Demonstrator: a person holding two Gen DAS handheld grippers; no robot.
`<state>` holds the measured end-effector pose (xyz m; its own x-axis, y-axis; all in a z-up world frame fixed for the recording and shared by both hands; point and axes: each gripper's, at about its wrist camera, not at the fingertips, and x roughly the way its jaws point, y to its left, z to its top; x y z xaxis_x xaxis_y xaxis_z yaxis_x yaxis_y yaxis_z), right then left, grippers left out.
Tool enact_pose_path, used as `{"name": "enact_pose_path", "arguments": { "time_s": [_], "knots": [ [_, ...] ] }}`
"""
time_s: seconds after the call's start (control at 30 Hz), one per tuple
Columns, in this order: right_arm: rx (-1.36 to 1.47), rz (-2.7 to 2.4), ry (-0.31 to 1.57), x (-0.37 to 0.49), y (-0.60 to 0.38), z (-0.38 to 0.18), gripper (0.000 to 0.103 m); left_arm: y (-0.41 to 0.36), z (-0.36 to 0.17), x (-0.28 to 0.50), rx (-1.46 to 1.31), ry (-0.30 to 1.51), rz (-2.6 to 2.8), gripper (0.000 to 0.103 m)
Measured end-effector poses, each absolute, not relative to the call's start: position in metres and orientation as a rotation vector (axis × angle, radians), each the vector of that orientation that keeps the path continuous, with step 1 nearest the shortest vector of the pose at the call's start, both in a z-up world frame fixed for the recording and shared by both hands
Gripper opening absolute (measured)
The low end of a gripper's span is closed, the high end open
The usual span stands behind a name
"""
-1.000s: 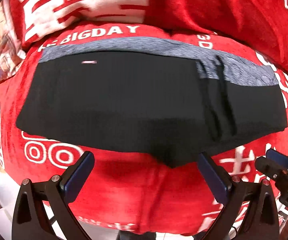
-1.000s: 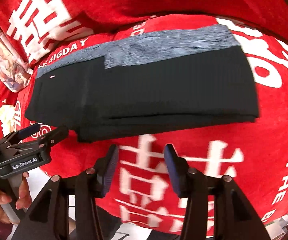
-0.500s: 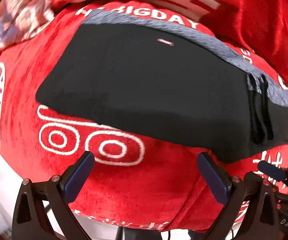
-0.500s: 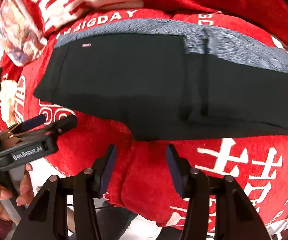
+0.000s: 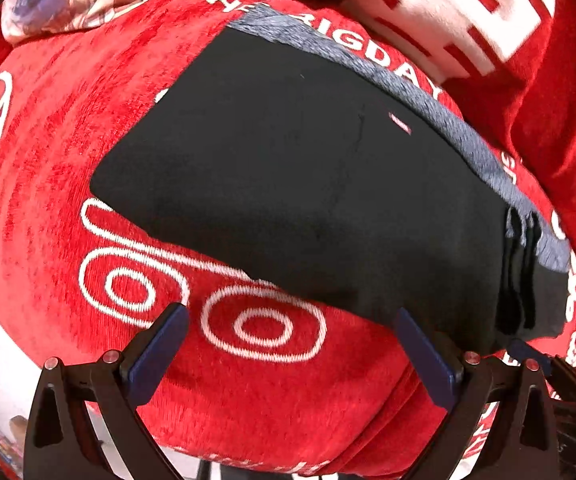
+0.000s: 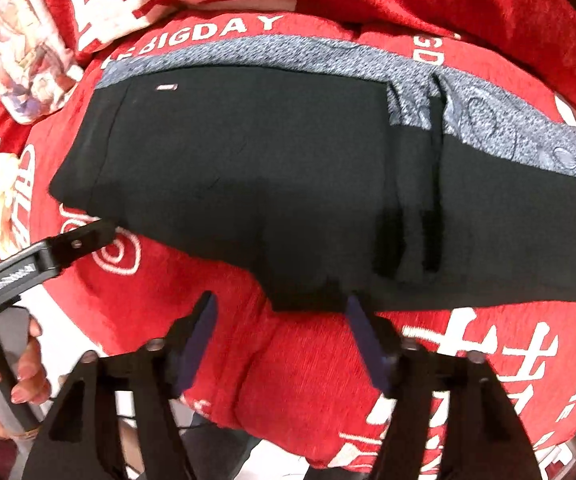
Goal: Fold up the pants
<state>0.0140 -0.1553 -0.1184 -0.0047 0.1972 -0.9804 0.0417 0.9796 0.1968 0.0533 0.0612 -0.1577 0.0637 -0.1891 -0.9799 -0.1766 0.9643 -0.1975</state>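
Black fabric with a heathered grey waistband lies flat across a red plush blanket [image 6: 320, 364] printed with white lettering and ring motifs: these are the pants [image 6: 247, 176], already doubled over on themselves, spread out so that the near edge faces both tools. At the far left a floral cushion [image 6: 23, 64] sits clear of the work, well apart from the pants' left end. The left gripper [image 5: 288, 344] hangs just off the near edge of the blanket with its blue-padded fingers [image 5: 155, 352] spread wide and nothing between them; its right finger overlaps the pants' lower hem in the picture, though whether it touches the cloth I cannot tell. That wide stance, low and facing the hem, reads as a setup for pinching the left part of the near edge. Moving right, the right gripper [image 6: 279, 320] is likewise agape and empty, its fingers straddling the point where the hem dips lowest, probably so that both tools can lift one edge together for the next fold. Further right, the stacked layers show as vertical dark ridges beside the grey band. The left wrist view gives the bare left stretch of blanket with its white rings and the small pale label [image 5: 402, 124] near the waistband, but squeezes the layered end into the far corner. The right wrist view alone shows the whole length of the garment, the embossed circles on the waistband's right end, and the person's left hand [image 6: 3, 384] gripping the left tool's handle.
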Motion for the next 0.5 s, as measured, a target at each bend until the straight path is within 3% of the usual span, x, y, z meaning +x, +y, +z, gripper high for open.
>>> {"name": "enact_pose_path", "arguments": {
  "time_s": [0.5],
  "knots": [
    [0.196, 0.068, 1.602, 0.027, -0.151, -0.150, 0.075, 0.095, -0.163, 0.068, -0.370, 1.485, -0.011, 0.103]
  ]
}}
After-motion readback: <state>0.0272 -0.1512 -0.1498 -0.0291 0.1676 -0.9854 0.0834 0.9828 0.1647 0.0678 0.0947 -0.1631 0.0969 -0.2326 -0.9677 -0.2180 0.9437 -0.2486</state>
